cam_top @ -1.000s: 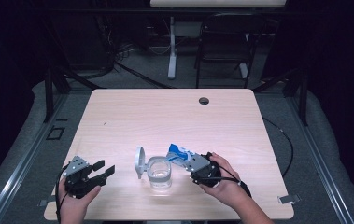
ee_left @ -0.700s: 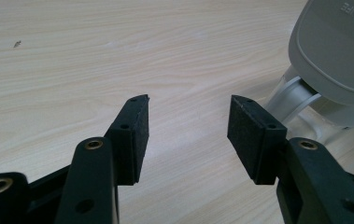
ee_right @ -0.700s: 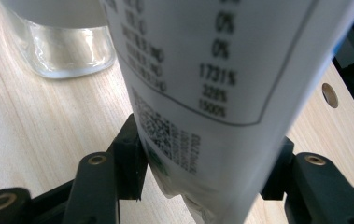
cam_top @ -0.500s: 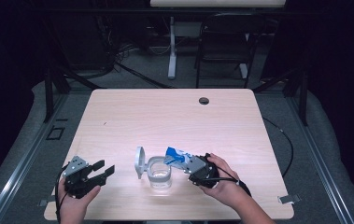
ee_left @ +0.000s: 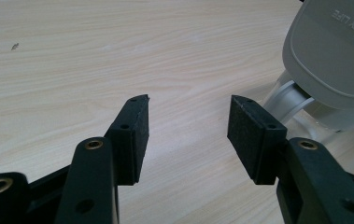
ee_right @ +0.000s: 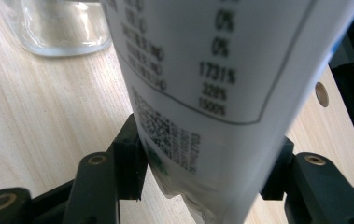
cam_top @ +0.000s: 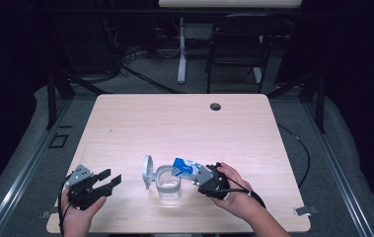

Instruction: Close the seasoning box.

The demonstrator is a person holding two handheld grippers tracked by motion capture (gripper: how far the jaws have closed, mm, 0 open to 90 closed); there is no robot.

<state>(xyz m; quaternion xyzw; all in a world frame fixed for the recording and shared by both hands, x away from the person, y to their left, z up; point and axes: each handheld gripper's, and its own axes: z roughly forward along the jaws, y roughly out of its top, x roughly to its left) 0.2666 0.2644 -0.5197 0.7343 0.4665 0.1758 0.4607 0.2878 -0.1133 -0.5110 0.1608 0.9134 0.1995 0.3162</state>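
A clear glass jar point(cam_top: 168, 185) stands near the table's front edge, and its grey hinged lid point(cam_top: 147, 170) is swung open to the left. My right gripper point(cam_top: 200, 174) is shut on a white and blue packet point(cam_top: 184, 167), which tilts with its blue end over the jar's mouth. In the right gripper view the printed packet point(ee_right: 202, 70) sits between both pads of my right gripper point(ee_right: 207, 161), with the jar point(ee_right: 58, 23) beyond it. My left gripper point(cam_top: 109, 180) rests to the left of the jar, open and holding nothing. The left gripper view shows its jaws point(ee_left: 188, 126) apart, with the lid point(ee_left: 333, 51) at the right.
The wooden table point(cam_top: 184, 123) has a round cable hole point(cam_top: 215, 106) near its far edge. A small clip point(cam_top: 304, 211) sits at the front right corner. A chair point(cam_top: 239, 49) and stand legs are on the floor behind the table.
The packet's blue end has dipped slightly lower over the jar's mouth. Both hands have stayed where they were.
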